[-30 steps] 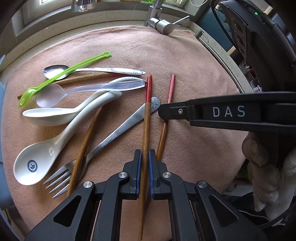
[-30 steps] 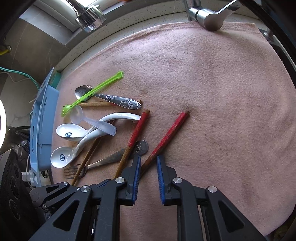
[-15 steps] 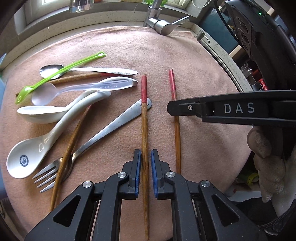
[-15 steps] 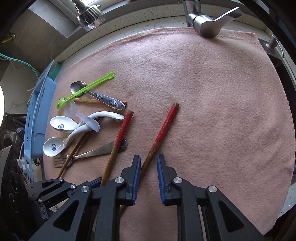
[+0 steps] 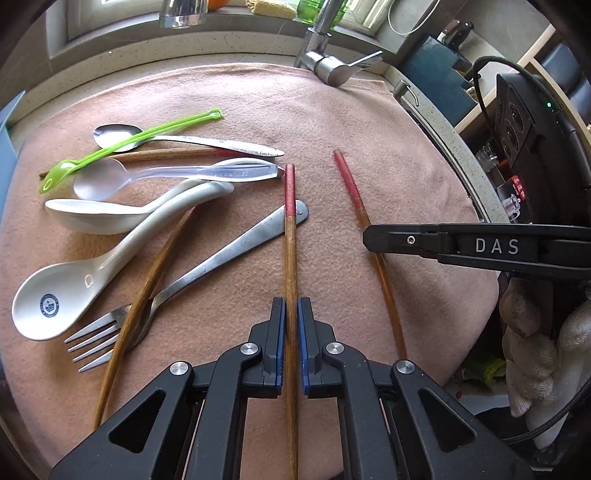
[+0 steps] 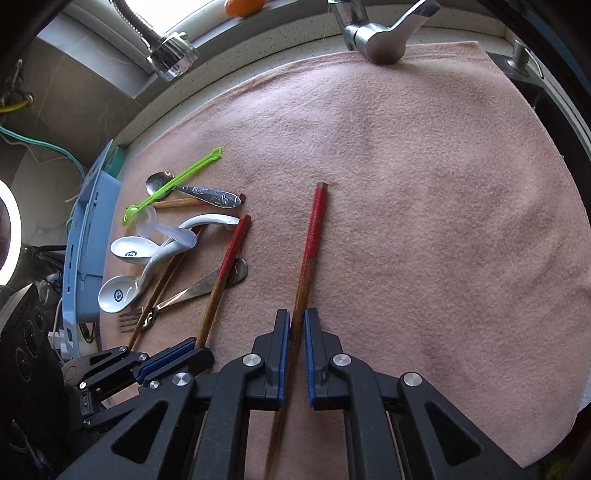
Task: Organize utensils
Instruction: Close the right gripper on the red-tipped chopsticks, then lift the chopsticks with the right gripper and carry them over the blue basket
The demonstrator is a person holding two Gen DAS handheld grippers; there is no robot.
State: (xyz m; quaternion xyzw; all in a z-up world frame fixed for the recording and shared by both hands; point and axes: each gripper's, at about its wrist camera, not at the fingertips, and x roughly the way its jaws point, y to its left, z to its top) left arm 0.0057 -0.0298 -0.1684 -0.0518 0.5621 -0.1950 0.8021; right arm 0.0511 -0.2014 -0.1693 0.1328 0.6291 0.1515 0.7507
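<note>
My left gripper [image 5: 290, 306] is shut on a red-tipped wooden chopstick [image 5: 290, 236] that points away across the steel fork's handle [image 5: 236, 247]. My right gripper [image 6: 294, 317] is shut on a second red-tipped chopstick [image 6: 312, 236], which also shows in the left wrist view [image 5: 354, 199] under the right gripper's finger [image 5: 443, 243]. The left gripper shows in the right wrist view [image 6: 173, 354] with its chopstick [image 6: 229, 262]. To the left lie two white ceramic spoons [image 5: 77, 280], a clear plastic spoon [image 5: 166, 175], a steel spoon [image 5: 177, 139], a green plastic stick [image 5: 129, 146] and two more chopsticks [image 5: 147, 291].
Everything lies on a pink cloth [image 6: 424, 184]. A tap [image 6: 376, 33] stands at the far edge and a spray head [image 6: 170, 55] hangs at the back left. A light-blue rack [image 6: 86, 240] stands left of the cloth. A black box [image 5: 528, 122] sits to the right.
Both grippers have pulled their chopsticks apart and turned them: the two chopsticks now lie further apart, roughly side by side, with the right one well clear of the pile.
</note>
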